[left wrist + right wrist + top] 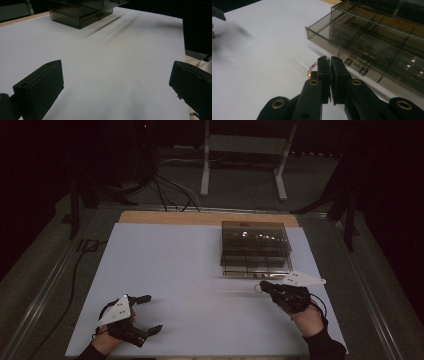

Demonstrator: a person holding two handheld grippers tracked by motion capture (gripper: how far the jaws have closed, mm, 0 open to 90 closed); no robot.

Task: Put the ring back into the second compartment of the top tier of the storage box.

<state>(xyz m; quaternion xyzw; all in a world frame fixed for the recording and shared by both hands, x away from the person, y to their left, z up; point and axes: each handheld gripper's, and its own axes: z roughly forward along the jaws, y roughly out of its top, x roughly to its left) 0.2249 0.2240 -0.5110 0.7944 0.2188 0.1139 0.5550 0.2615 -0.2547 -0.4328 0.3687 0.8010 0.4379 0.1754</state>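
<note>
A smoky see-through drawer box (255, 240) stands at the far right of the white sheet (190, 270); it also shows in the left gripper view (77, 15). One compartmented drawer (362, 42) seems drawn out toward me. Just in front of it my right gripper (263, 286) is shut on a short string of pink beads (312, 67), which hangs out to the left of the closed jaws (330, 61). A small loop of the bead string (257, 287) peeks past the tip. Near the front left my left gripper (152, 312) rests open over bare sheet (117, 75).
A wooden table edge (200, 217) runs behind the sheet. Beyond it on the dark floor are the white legs of a stand (242, 165) and several cables (170, 190). Metal rails (45, 285) flank the table.
</note>
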